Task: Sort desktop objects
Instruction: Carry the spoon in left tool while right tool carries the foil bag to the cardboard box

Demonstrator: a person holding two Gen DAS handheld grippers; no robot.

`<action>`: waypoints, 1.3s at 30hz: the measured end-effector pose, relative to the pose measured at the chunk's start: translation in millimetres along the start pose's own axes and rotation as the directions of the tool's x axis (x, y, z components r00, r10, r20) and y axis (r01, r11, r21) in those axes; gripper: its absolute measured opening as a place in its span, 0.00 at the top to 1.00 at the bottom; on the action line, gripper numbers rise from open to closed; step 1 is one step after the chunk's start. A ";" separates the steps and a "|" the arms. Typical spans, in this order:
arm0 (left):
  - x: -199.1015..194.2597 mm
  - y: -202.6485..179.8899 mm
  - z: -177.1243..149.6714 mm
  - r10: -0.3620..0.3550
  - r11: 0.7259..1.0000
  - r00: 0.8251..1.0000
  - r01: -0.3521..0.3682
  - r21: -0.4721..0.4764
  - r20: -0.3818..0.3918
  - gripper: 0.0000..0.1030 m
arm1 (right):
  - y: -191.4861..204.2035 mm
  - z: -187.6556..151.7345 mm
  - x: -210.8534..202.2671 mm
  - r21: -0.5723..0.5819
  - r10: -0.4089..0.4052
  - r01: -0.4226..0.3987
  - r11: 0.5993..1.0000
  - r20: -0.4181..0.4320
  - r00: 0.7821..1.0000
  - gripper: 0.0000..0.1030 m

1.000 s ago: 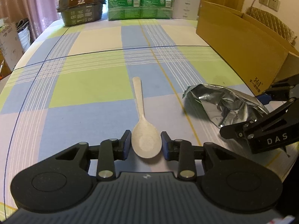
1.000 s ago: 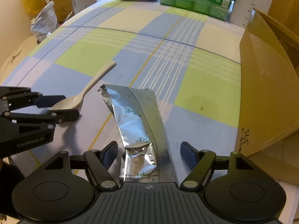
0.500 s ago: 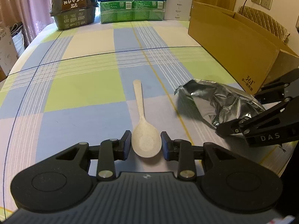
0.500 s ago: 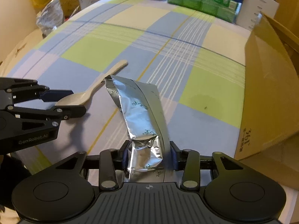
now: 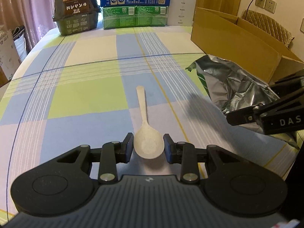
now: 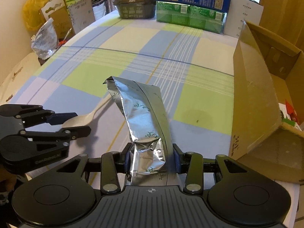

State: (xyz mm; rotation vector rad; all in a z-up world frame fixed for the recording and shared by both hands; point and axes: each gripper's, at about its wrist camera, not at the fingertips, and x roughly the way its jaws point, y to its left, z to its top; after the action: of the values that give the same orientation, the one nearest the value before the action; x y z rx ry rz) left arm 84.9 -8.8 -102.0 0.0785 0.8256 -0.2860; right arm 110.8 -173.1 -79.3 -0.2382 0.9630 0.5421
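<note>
A cream plastic spoon (image 5: pixel 142 110) has its bowl clamped between the pads of my left gripper (image 5: pixel 148 142), handle pointing away, and a shadow falls on the cloth beneath the bowl. From the right wrist view the spoon (image 6: pixel 91 115) sits in the left gripper (image 6: pixel 81 122) at the left. A crumpled silver foil bag (image 6: pixel 140 110) is pinched at its near end by my right gripper (image 6: pixel 151 152), shut on it, and rises off the table. In the left wrist view the bag (image 5: pixel 228 81) hangs in the right gripper (image 5: pixel 252 100) at the right.
An open cardboard box (image 6: pixel 252 98) stands at the right edge of the checked tablecloth (image 5: pixel 85 98). At the far end are a dark food tub (image 5: pixel 76 17), green and blue cartons (image 5: pixel 134 15) and a white box (image 5: pixel 182 7). Bags and cardboard (image 6: pixel 45 38) lie beyond the left edge.
My right gripper went from open around the foil bag to shut on it, and the bag has lifted off the cloth. The left gripper keeps the spoon and has risen a little.
</note>
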 end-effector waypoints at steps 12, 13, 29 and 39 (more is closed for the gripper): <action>-32.5 -21.3 6.5 0.015 1.000 0.999 -0.015 -0.005 0.041 0.73 | -4.1 -0.4 -42.6 0.033 -0.015 0.012 0.999 0.076 0.997 0.62; -34.5 -22.8 6.2 0.017 1.000 0.999 -0.016 -0.005 0.043 0.73 | -4.0 -1.1 -45.8 0.034 -0.015 0.012 0.999 0.081 0.997 0.62; -71.6 -41.9 24.8 0.022 1.000 0.994 -0.024 0.015 0.110 0.73 | -6.6 -2.9 -85.0 0.066 -0.029 0.019 0.998 0.155 0.987 0.62; -79.9 -53.8 33.6 0.013 0.999 0.992 -0.017 0.028 0.129 0.73 | -13.6 -6.5 -99.4 0.084 -0.041 0.026 0.996 0.180 0.983 0.62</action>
State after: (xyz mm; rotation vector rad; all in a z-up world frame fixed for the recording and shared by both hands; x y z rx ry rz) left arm 42.5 -48.8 -18.3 0.0928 0.6922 -0.2857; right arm 68.6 -220.2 -1.2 -0.1289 0.7999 0.4835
